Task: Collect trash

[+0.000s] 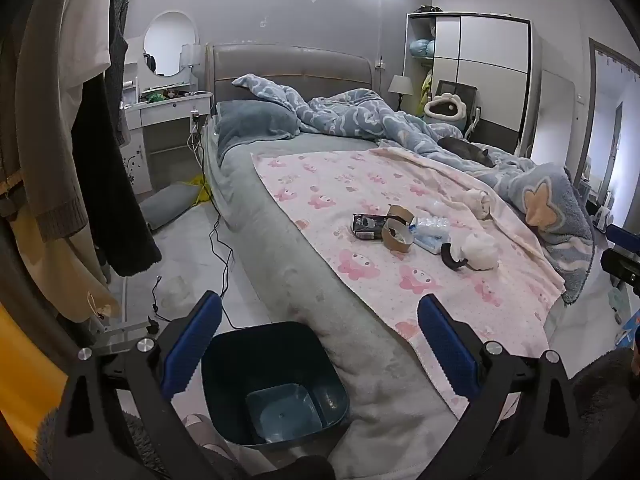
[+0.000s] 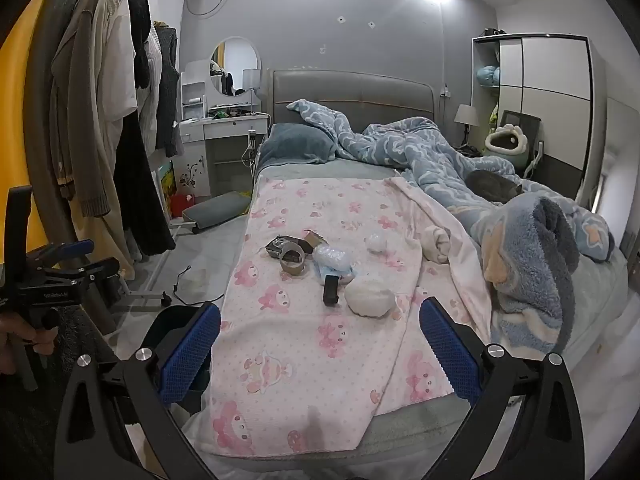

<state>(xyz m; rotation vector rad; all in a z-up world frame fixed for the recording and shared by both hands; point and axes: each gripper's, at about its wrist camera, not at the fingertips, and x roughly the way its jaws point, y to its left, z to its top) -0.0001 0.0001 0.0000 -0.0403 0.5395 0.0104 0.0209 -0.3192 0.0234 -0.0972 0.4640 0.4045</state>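
We hold the left gripper (image 1: 319, 344) and right gripper (image 2: 320, 346) gaping and empty at lower frame; nothing is collected yet. The trash pile (image 2: 320, 268) sits mid-frame on the pink blanket (image 2: 280, 360), and the bin (image 1: 276, 380) waits empty at the bottom of the left view. Next, we judge, comes reaching for the nearest piece, the white wad (image 2: 370, 298).

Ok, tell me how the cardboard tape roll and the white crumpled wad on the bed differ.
The cardboard tape roll is a brown, stiff open ring with a hollow middle; the white crumpled wad is a pale, soft, solid-looking lump. The roll lies in the cluster of trash, touching other pieces; the wad sits at the near edge of the cluster, closer to the right gripper. Both rest on the pink blanket, neither gripped.
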